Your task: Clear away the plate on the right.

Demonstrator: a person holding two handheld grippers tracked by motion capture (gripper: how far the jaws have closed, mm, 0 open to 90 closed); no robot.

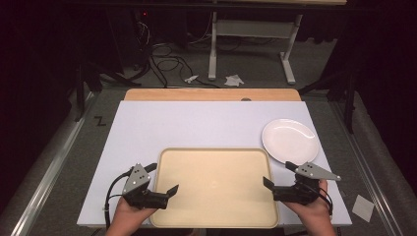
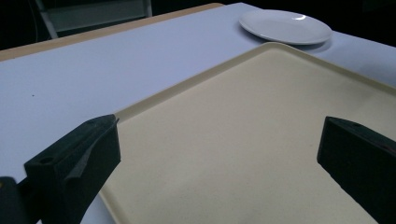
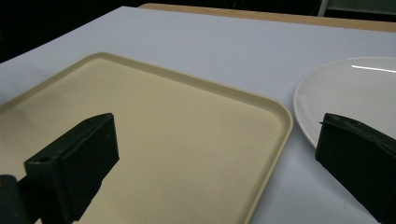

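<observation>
Flanking an empty tray

Covering most of the wooden desk, a white rectangular sheet carries a beige rectangular plastic tray at its near edge. Just beyond the tray's far right corner lies a round white plate. Left tongs and right tongs gape wide at the tray's sides, holding nothing.

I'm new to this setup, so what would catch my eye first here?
A big beige tray lies empty at the near middle of the white table. A white plate sits just off its far right corner. The left gripper and right gripper flank the tray, both open.
</observation>
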